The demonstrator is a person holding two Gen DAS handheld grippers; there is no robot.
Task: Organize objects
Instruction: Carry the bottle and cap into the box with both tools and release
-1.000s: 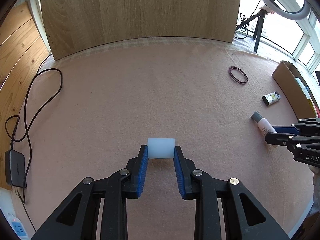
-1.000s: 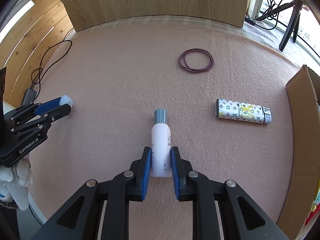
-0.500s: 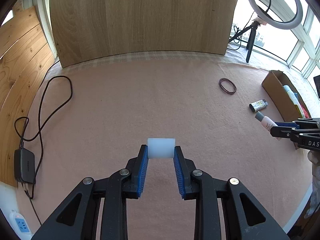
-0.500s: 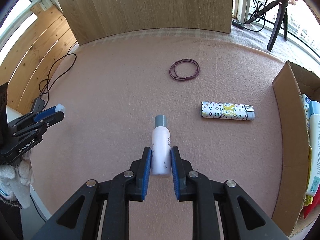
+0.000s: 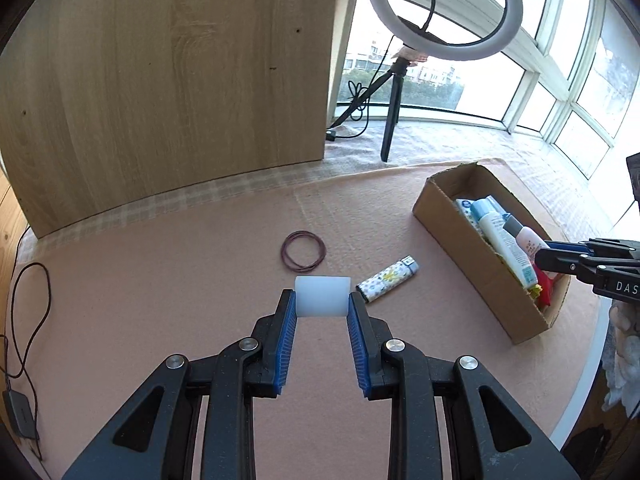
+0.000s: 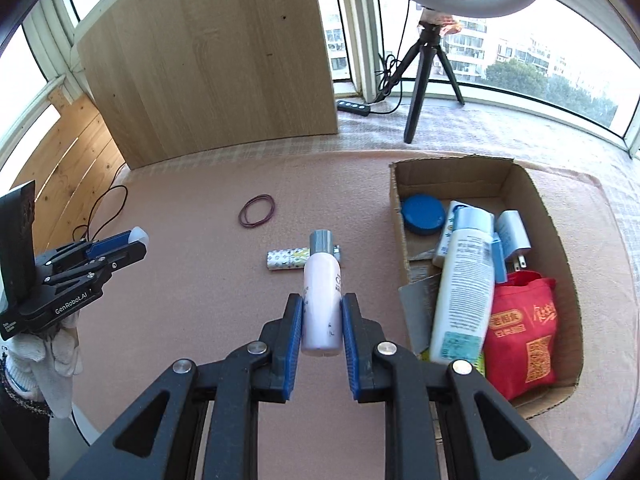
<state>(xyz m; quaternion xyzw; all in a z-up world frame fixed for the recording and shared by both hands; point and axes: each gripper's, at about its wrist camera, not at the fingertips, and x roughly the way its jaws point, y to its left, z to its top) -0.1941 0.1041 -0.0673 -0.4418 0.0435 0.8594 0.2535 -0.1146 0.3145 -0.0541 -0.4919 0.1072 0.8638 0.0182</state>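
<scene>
My left gripper (image 5: 322,300) is shut on a white cylinder (image 5: 322,295), held above the pink mat; it also shows in the right wrist view (image 6: 138,235). My right gripper (image 6: 321,309) is shut on a pale pink bottle with a grey cap (image 6: 322,292), held above the mat left of the cardboard box (image 6: 536,200). In the left wrist view the bottle (image 5: 527,240) hangs over the box (image 5: 452,220). A patterned lighter (image 5: 387,280) and a purple rubber band loop (image 5: 303,257) lie on the mat.
The box holds a blue round tin (image 6: 423,213), a white lotion bottle (image 6: 462,292), a charger plug (image 6: 513,236) and a red packet (image 6: 524,320). A wooden panel (image 5: 168,80) stands behind. A ring light tripod (image 5: 394,92) and a black cable (image 5: 36,320) flank the mat.
Both grippers lifted with their objects and swung right toward the box. The bottle came off the mat and now hangs beside the box.
</scene>
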